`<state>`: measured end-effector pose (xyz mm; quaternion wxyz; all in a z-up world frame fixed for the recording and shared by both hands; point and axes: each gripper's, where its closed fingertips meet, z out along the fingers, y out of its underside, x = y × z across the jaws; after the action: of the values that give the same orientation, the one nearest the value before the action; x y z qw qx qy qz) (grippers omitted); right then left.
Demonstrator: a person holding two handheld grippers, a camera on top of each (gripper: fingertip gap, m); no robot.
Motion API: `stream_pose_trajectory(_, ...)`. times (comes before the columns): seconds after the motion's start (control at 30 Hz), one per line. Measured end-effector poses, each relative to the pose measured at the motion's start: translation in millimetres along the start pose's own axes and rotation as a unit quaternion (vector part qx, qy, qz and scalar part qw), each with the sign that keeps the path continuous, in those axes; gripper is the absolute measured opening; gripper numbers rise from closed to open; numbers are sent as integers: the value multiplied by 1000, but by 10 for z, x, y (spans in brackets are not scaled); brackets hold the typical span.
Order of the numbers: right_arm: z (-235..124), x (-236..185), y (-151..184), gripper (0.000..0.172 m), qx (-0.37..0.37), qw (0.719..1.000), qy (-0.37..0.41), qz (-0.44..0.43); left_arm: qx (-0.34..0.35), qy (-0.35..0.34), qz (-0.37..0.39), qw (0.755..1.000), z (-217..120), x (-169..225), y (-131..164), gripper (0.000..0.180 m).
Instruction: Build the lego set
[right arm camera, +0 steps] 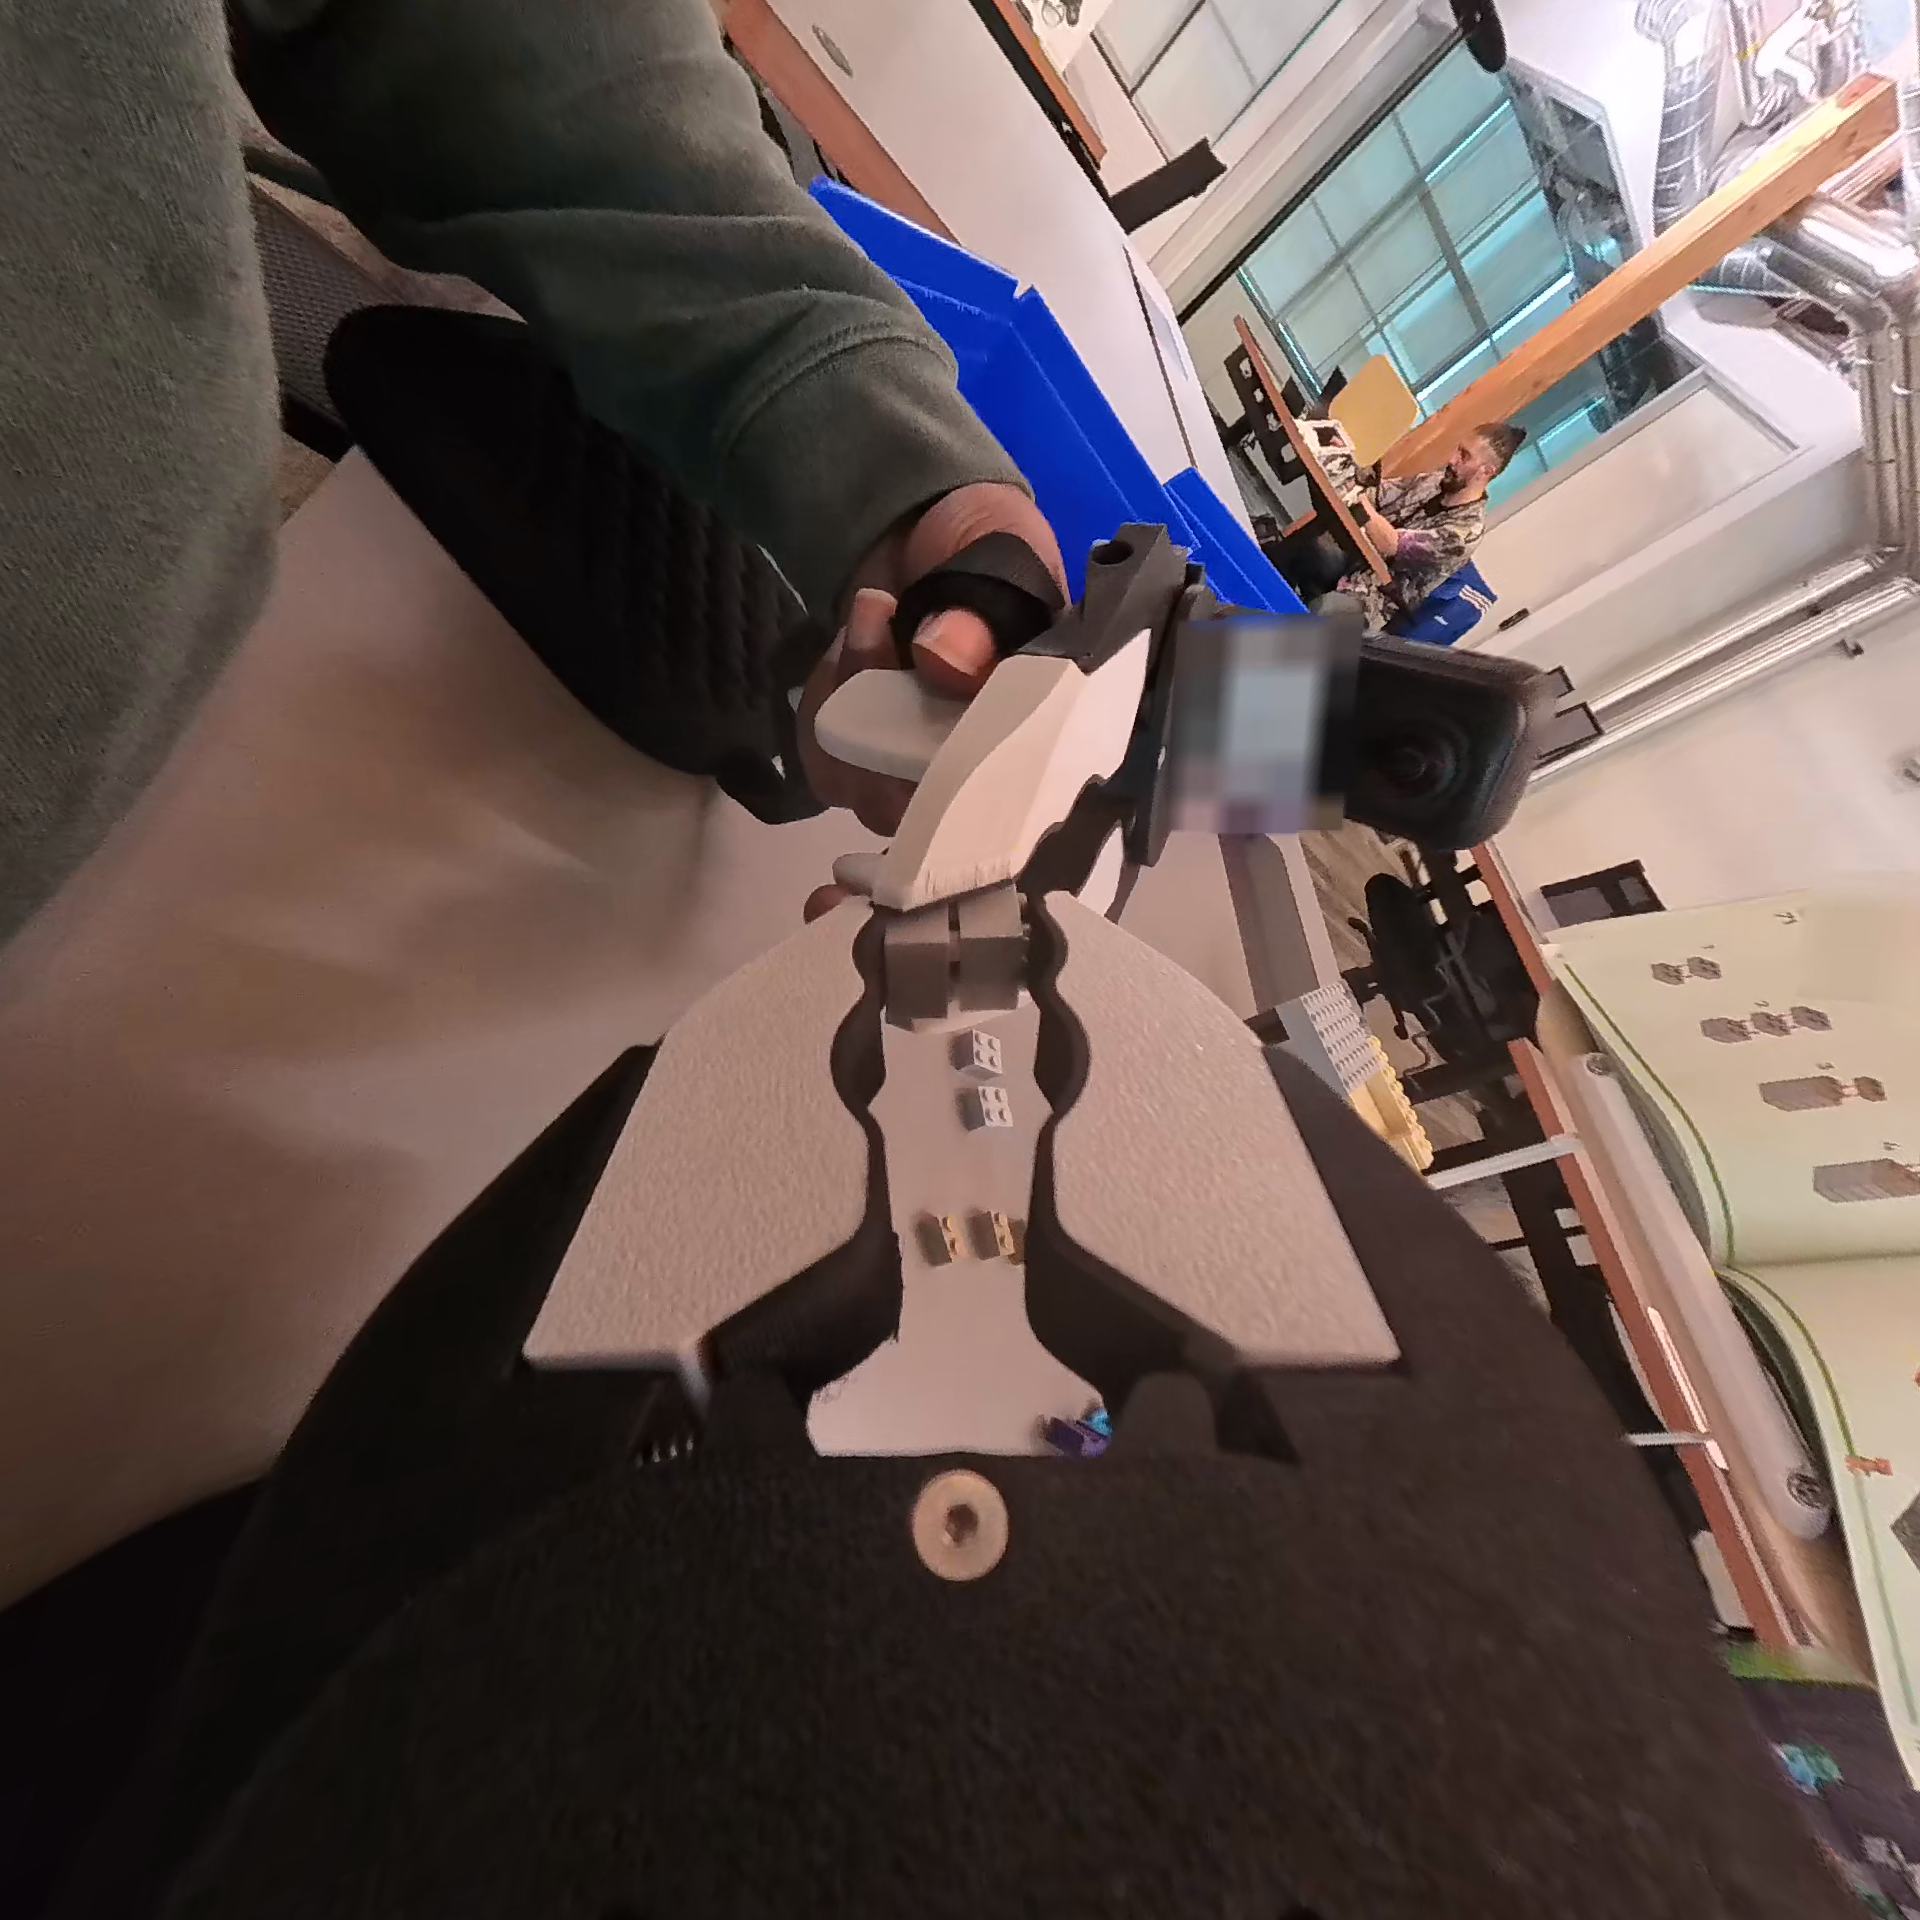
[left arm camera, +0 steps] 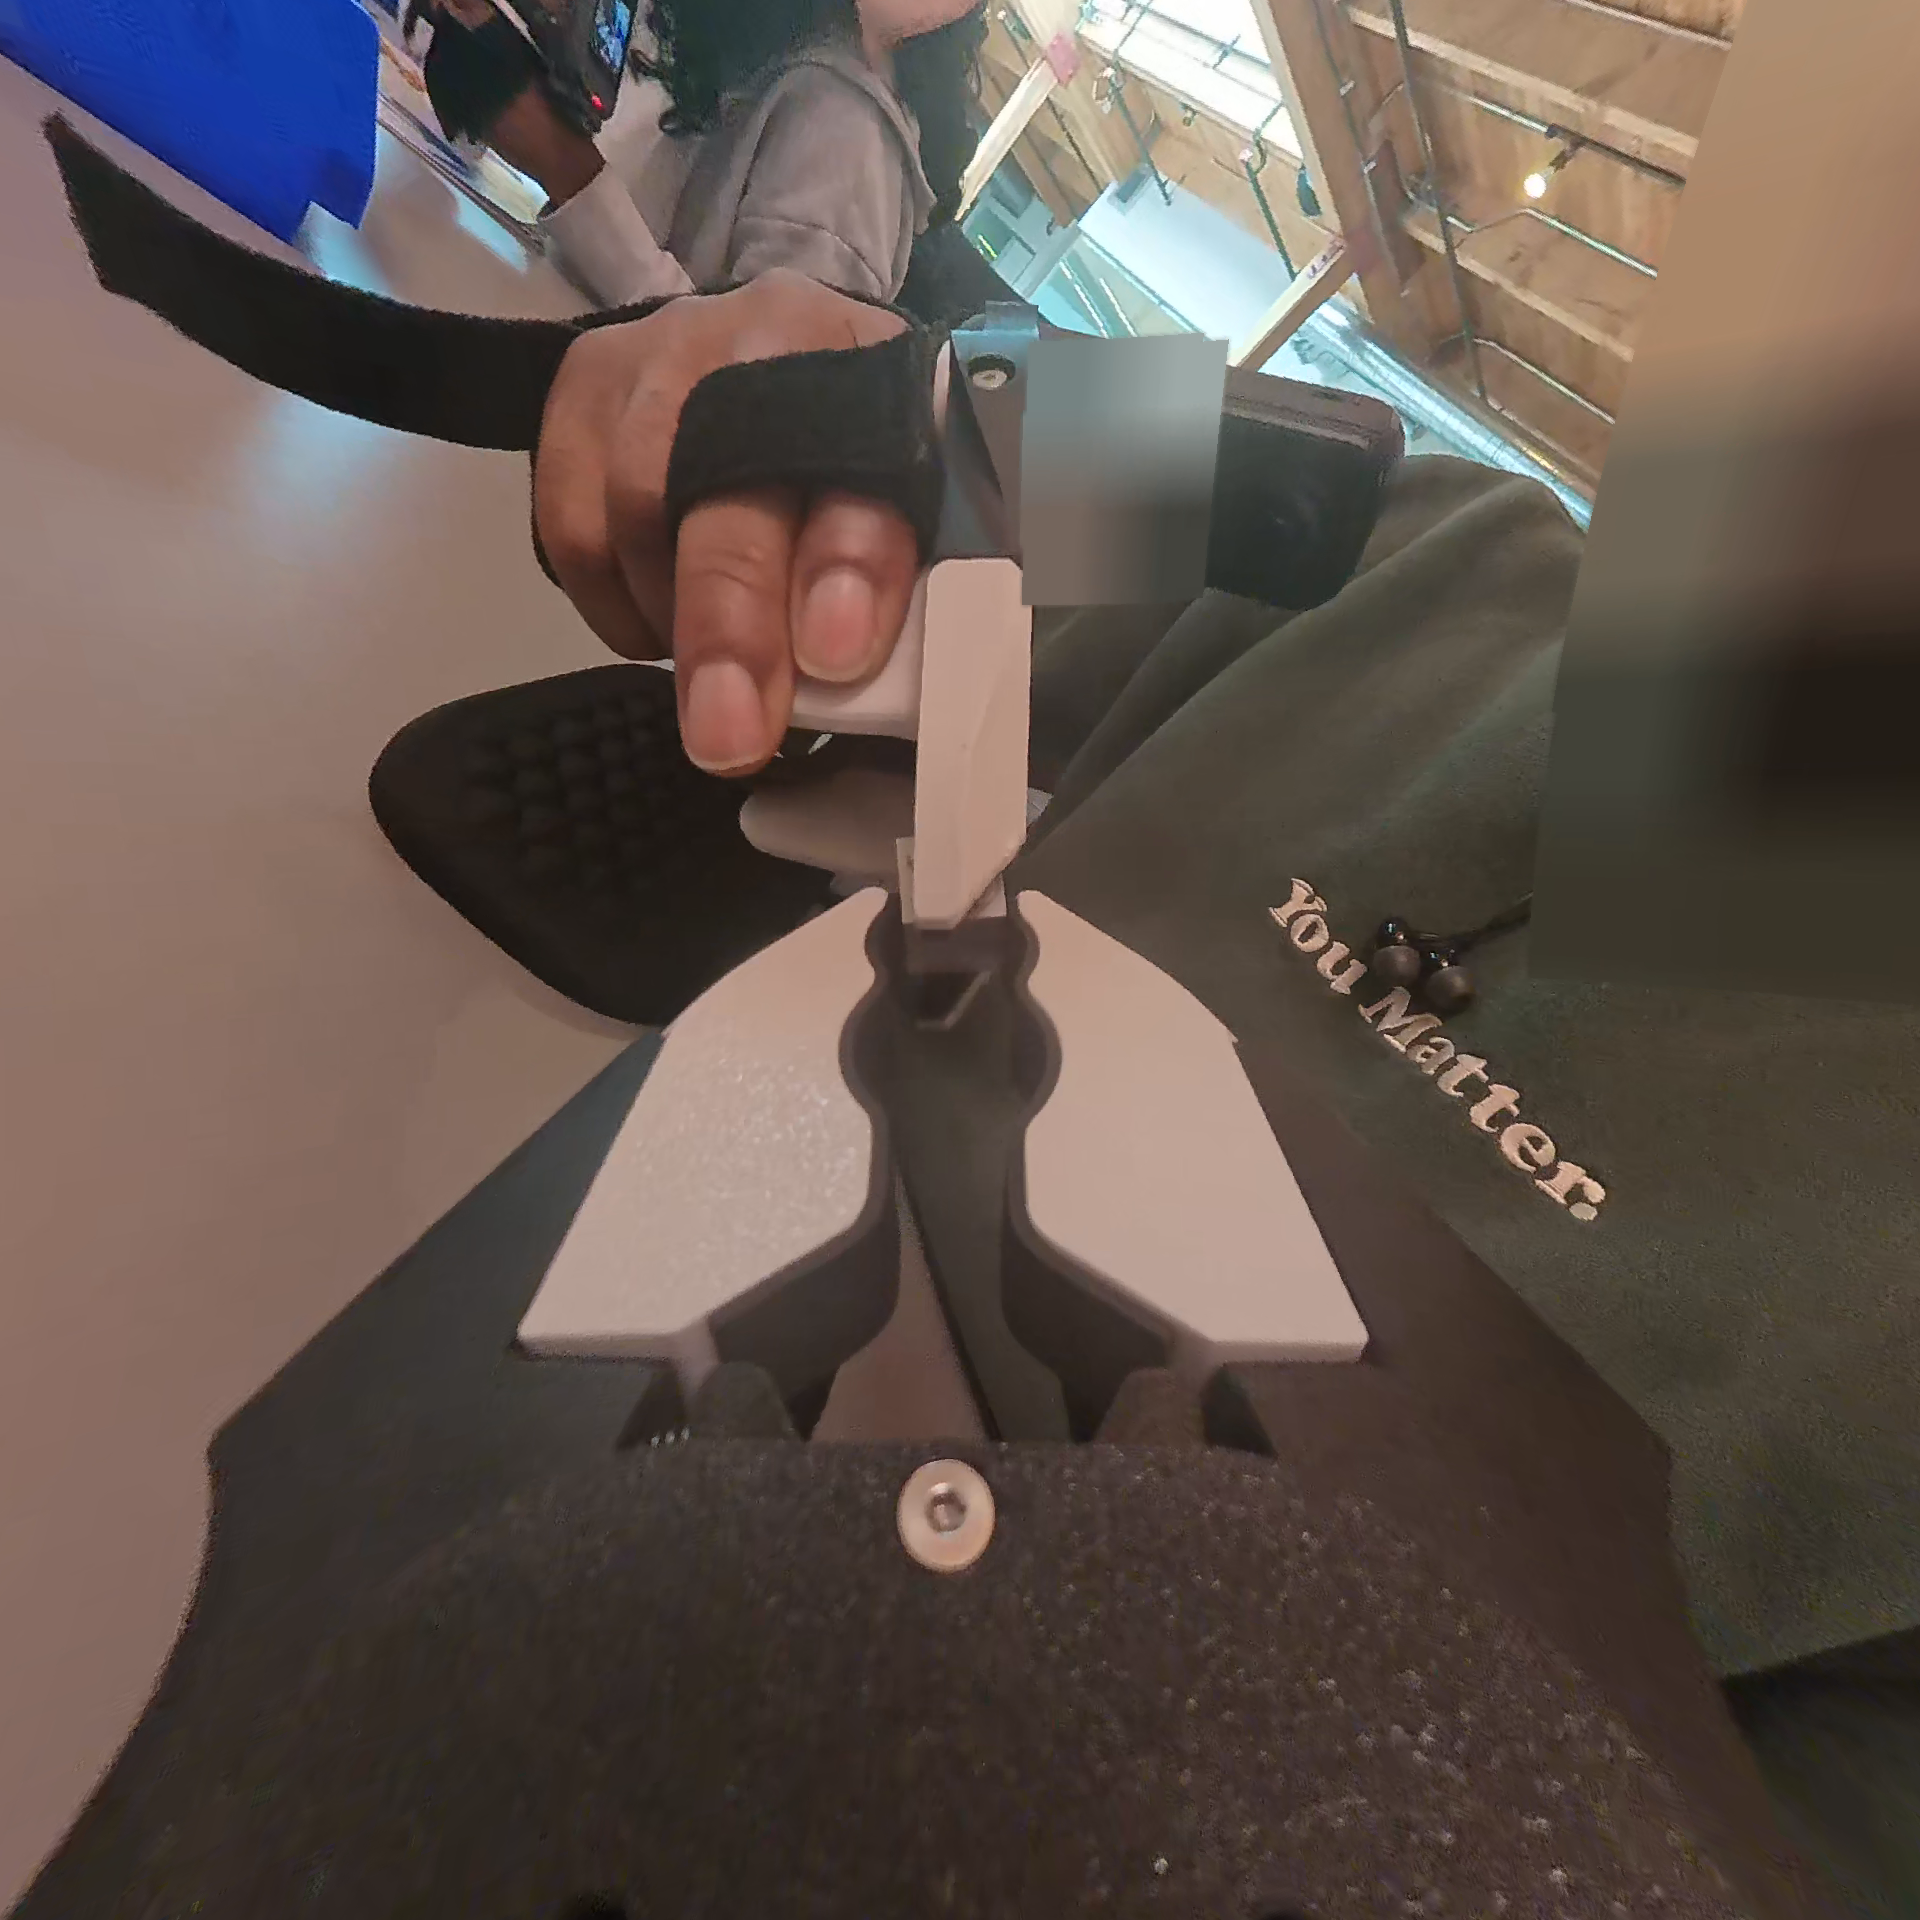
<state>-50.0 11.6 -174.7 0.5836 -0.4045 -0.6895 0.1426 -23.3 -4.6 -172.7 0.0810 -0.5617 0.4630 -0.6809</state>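
1. Left gripper (left arm camera: 954, 912): its fingers sit around a dark grey piece; I cannot tell whether they press on it.
2. Grey bricks (right arm camera: 951, 971): held above the table (right arm camera: 416, 935), between both tools. Probably light, rigid, smooth plastic, best pinched on the flat sides.
3. Right gripper (right arm camera: 951, 930): fingers clamp the grey bricks.

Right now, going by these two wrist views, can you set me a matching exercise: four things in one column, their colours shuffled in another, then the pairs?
Things:
1. bricks clamped in the right gripper
2. bin behind the arm
3. pair of small bricks lying on the table
4. sweatshirt sleeve

Colours:
A. tan
B. dark green
C. grey
D. blue

Pairs: 1-C, 2-D, 3-A, 4-B
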Motion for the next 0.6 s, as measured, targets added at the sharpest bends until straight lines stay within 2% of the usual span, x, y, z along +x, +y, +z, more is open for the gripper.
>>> stream_pose_trajectory(0.43,21,-24,40,25,-5,1000,-11,-5,-16,-24,-4,1000,-22,-46,26,17)
stream_pose_trajectory(0.6,11,37,33,25,14,999,-2,30,7,-33,14,999,-47,-36,-45,19)
